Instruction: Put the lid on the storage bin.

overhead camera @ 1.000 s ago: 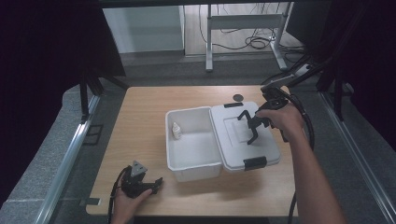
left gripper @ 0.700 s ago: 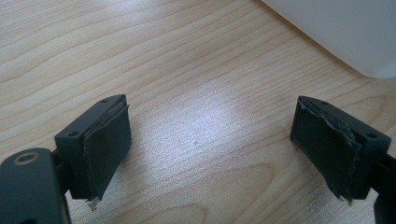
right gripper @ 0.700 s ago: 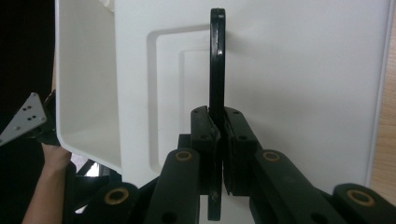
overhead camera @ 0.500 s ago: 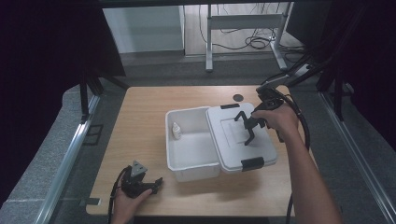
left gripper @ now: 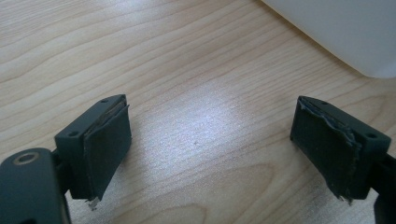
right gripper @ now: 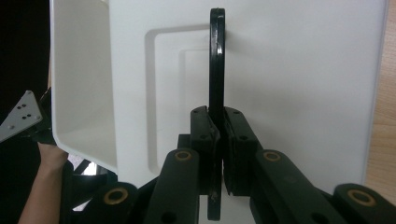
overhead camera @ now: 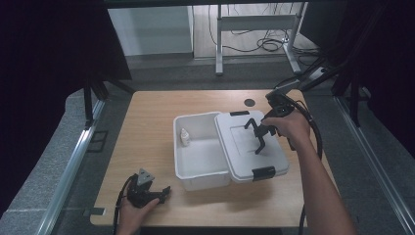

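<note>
White box sits mid-table on wooden table, open top, slightly left of centre. Its lid lies half over the box's right side, right part overhanging past the box toward the table's right; black latches at lid's far edge and near edge.

Black handle on lid top stands upright. Right gripper is above the lid, jaws together, clamped on that handle; in the right gripper view the handle runs straight up btwn the pads. In high view, right gripper is held from the far-right side by the right hand, cable trailing off to far right.

Left gripper rests at near-left of table, near the box's near-left corner, not touching it; left hand on it. Left gripper view: jaws wide apart, bare wood btwn the pads, box corner at upper right.

Small white bottle inside box, upright against its far-left wall.

Small dark round mark on table, far of the lid.
</note>
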The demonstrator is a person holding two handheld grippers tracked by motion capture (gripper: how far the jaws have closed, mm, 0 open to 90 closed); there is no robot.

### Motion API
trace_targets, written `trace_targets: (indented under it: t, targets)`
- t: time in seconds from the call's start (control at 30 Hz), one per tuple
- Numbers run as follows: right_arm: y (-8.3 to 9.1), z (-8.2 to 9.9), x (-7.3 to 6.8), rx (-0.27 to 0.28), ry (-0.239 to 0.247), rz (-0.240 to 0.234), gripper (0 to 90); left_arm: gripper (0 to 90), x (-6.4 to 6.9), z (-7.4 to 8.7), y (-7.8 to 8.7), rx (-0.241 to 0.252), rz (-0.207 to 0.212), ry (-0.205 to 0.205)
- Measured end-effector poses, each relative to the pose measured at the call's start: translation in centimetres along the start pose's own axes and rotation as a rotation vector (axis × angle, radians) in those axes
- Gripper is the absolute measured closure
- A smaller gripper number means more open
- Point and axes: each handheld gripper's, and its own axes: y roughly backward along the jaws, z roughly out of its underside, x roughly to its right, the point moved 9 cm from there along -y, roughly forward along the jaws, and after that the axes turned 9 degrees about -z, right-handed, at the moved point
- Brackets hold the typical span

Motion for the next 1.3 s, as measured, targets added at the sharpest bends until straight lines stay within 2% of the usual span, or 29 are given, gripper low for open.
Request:
trace_targets:
  t: [0.13, 0.3, 0.47, 0.73, 1.03, 1.3]
  targets:
    - [-0.3, 0.1, 0.3, -0.007, -0.008, -0.008, 84.7, 12.3, 0.0, 0.0, 0.0, 0.0, 0.0, 0.0]
    - [-0.2, 0.1, 0.0, -0.004, -0.021, -0.034, 84.8, 12.2, 0.0, 0.0, 0.0, 0.0, 0.0, 0.0]
    - [-0.2, -0.2, -1.4, -0.002, -0.006, -0.038, 84.8, 12.3, 0.0, 0.0, 0.0, 0.0, 0.0, 0.0]
    - [-1.4, -0.8, -3.7, -0.016, 0.026, -0.062, 85.3, 12.2, 0.0, 0.0, 0.0, -0.003, 0.0, -0.001]
    - [-2.0, -1.1, -4.9, -0.022, 0.024, -0.064, 85.4, 12.3, 0.0, 0.0, 0.0, -0.002, -0.001, -0.001]
    - [-1.7, -1.4, -5.5, -0.014, 0.007, -0.055, 85.4, 12.3, 0.0, 0.0, 0.0, 0.001, -0.001, 0.003]
